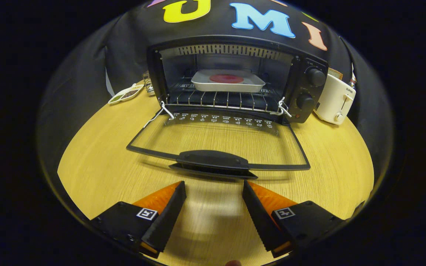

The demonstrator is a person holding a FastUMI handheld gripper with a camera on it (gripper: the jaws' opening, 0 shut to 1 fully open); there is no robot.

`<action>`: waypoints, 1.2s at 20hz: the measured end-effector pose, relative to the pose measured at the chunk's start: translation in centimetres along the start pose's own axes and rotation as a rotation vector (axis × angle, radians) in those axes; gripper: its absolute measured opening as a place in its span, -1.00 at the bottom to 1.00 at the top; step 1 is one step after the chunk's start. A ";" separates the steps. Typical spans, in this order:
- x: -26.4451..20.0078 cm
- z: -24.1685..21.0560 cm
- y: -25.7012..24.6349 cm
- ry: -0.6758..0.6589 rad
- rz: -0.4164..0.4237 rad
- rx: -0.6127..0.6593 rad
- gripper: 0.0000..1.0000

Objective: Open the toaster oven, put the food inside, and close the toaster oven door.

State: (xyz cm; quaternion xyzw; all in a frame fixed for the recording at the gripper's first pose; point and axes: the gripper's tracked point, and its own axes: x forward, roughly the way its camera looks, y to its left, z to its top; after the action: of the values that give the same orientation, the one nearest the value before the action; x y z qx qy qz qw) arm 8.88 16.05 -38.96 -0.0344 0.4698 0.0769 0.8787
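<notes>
While tongs (214, 184) gape — glass door (218, 140) flat

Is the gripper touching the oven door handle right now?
Apart. The gripper view shows the open gripper short of the door handle, with bare table between the fingertips and the handle.

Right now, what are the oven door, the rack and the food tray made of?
The oven door looks like clear glass in a black frame: the wooden table shows through it. The rack looks like shiny bare metal wire. The tray is white and smooth, maybe ceramic or enamel; hard to tell. The open tool holds nothing.
</notes>
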 end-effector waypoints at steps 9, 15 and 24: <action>-1.7 1.4 0.0 -0.075 -0.056 -0.008 0.94; -4.0 3.3 0.0 -0.129 -0.051 -0.002 0.94; -6.8 9.2 0.2 -0.321 -0.080 -0.084 0.98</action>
State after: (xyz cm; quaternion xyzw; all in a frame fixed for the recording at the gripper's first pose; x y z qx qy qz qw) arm 12.71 16.74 -28.22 -0.0771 0.3181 0.0657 0.9426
